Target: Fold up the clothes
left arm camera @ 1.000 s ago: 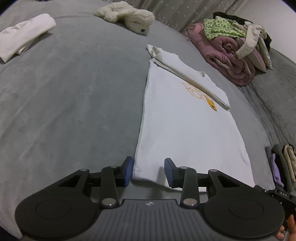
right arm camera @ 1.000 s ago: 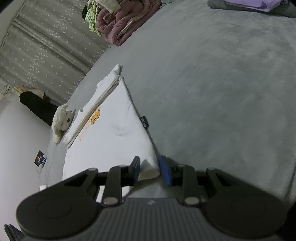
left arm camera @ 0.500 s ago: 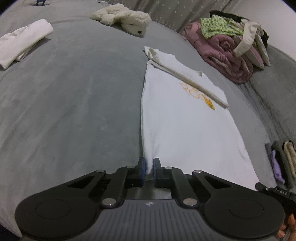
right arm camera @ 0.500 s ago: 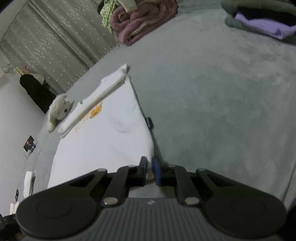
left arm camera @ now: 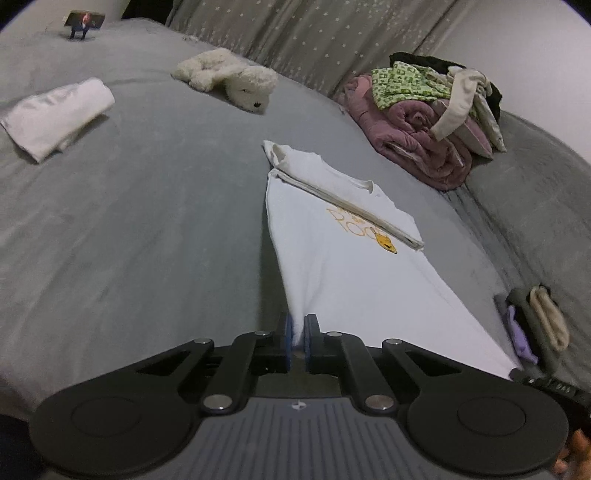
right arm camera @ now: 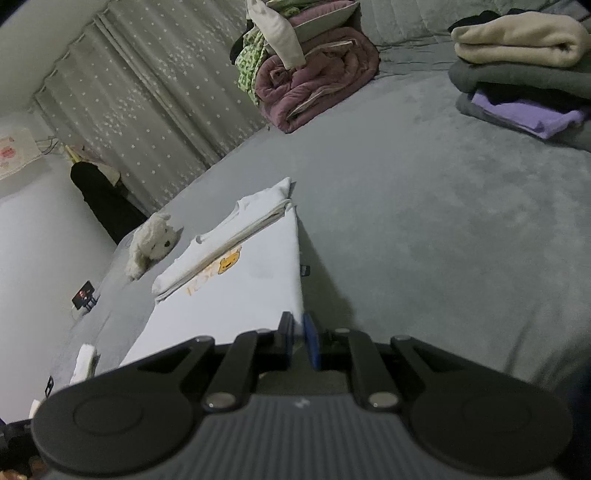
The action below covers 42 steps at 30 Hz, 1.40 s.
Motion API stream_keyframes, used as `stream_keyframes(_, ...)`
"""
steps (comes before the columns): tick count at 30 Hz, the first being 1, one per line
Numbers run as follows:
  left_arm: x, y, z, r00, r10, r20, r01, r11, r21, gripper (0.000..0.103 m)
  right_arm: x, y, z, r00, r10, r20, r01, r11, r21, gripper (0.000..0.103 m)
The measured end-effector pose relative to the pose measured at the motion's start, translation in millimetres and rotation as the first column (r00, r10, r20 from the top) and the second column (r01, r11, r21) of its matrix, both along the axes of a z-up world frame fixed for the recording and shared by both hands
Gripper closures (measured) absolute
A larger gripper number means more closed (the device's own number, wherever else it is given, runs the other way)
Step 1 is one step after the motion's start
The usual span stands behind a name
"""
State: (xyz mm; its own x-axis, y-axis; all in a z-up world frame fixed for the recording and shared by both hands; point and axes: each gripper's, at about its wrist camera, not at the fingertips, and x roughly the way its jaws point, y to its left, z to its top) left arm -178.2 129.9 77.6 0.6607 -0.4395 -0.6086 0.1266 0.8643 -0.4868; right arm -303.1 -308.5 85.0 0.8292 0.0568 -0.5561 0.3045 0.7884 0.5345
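Observation:
A white T-shirt (left arm camera: 343, 258) with a yellow print lies lengthwise on the grey bed, its sleeves folded in across the far end. My left gripper (left arm camera: 298, 334) is shut on the shirt's near left hem corner, which hangs lifted off the bed. In the right wrist view the same T-shirt (right arm camera: 236, 291) stretches away, and my right gripper (right arm camera: 298, 332) is shut on its near right hem corner, also raised. The hem between the two corners is hidden under the gripper bodies.
A white plush dog (left arm camera: 236, 79) and a folded white garment (left arm camera: 55, 114) lie far left. A heap of pink bedding and clothes (left arm camera: 424, 125) sits at the back right. Folded clothes (right arm camera: 524, 74) are stacked on the right. A phone on a stand (left arm camera: 83, 24) is at the far corner.
Both grippers closed onto the shirt's near hem corners and then rose, lifting the hem off the bed and pulling the cloth taut toward me.

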Motion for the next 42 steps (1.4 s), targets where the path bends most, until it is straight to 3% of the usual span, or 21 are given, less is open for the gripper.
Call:
stream_keyframes(4,-27.9,-7.2,11.0,1.000,-0.012,0.018,0.011,0.999,0.045,0.098,-24.5,4.4,12.1,1.000,0.017,-0.006,-0.017,1.000,-0.024,0.095)
stream_keyframes(9,-35.4,-13.1,14.9,0.999,-0.019,0.035,0.014,0.992,0.122,0.098,-44.3,10.5,32.6,0.999,0.033,0.005,-0.033,0.997,-0.069,0.095)
stream_keyframes(14,-20.6,-10.8,-10.9,0.996,-0.022,-0.091,0.031,0.995,0.098,0.098,-34.5,16.9,14.7,0.996,0.045,-0.083,-0.052,0.995,-0.087,0.094)
stream_keyframes(19,-16.2,-11.9,-12.4,0.994,-0.010,-0.108,0.020,0.995,0.101,0.097,-31.6,18.2,1.6,0.993,0.044,-0.113,-0.052,0.996,-0.069,0.094)
stream_keyframes(22,-12.6,-15.1,-9.9,0.993,-0.008,-0.119,0.019,0.996,0.092,0.097,-28.4,16.4,7.1,0.995,0.041,-0.086,-0.047,0.996,-0.074,0.094)
stream_keyframes(32,41.6,-23.2,5.7,0.989,0.003,-0.149,0.018,0.990,0.143,0.097,32.5,13.9,26.8,0.993,0.073,-0.090,-0.085,0.986,-0.141,0.094)
stream_keyframes(42,129.5,-37.0,-0.1,0.973,0.015,-0.229,0.016,0.990,0.137,0.097,138.5,-12.1,12.5,0.970,0.100,-0.221,-0.132,0.982,-0.133,0.094)
